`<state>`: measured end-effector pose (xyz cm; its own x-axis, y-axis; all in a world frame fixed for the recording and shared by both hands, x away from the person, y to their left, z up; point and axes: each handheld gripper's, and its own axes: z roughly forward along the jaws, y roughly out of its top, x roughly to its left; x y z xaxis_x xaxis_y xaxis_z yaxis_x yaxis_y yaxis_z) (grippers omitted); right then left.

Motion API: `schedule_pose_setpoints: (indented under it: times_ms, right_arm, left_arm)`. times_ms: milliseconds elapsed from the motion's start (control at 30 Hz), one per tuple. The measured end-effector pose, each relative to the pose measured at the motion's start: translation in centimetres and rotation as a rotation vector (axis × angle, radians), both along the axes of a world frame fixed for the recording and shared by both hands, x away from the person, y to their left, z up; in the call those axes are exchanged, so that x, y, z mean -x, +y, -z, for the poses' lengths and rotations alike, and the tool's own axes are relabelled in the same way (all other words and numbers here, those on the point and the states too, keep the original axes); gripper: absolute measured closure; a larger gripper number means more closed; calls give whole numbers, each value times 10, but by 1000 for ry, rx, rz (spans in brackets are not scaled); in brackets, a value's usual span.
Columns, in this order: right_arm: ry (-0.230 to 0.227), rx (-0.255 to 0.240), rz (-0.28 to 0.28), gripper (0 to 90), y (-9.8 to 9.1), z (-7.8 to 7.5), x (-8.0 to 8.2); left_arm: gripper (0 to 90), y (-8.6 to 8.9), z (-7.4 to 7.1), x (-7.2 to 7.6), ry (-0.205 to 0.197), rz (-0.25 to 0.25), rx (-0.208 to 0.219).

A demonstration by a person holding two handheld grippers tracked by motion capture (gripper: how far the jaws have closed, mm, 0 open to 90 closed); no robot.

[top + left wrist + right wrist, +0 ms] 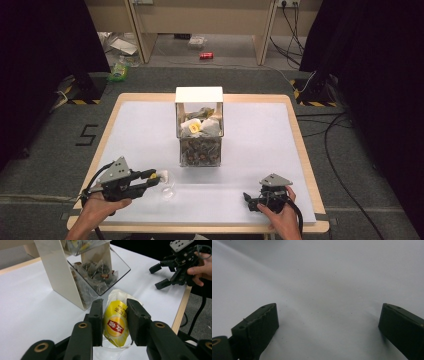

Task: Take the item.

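Tea bag held near the worktop's front edge
Left gripper (115, 322) fingers clamp a yellow tea bag (115, 325) over a clear cup (167, 186); right gripper (252, 200) fingers stand apart.

tea bag (115, 325): yellow, red label | dispenser (198, 95): white top | table (260, 130): seemingly pale grey-white

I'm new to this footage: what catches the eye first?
The yellow tea bag packet clamped in the left gripper, at the table's near left beside a clear cup. Then the tea bag box at mid-table, and the right gripper, open, resting at the near right.
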<state>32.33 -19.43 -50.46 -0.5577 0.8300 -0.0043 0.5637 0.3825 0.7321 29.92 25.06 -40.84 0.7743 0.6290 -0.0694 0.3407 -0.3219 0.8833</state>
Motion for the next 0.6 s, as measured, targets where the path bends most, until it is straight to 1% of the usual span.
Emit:
schedule_pose_setpoints:
  times_ms: [200,267,467,533,600]
  right_arm:
    - [1,-1,1,36,0,0,0]
    - [3,-2,3,36,0,0,0]
    - [-1,0,-1,36,0,0,0]
    - [-1,0,-1,36,0,0,0]
    - [-1,0,-1,36,0,0,0]
  left_arm:
    - [667,0,7,-2,13,-8,-17]
    - [666,-2,9,-3,13,-8,-30]
    - [662,-5,11,-3,13,-13,-48]
    - [660,-7,12,-4,15,-15,-68]
    - [656,-8,13,-3,19,-11,-68]
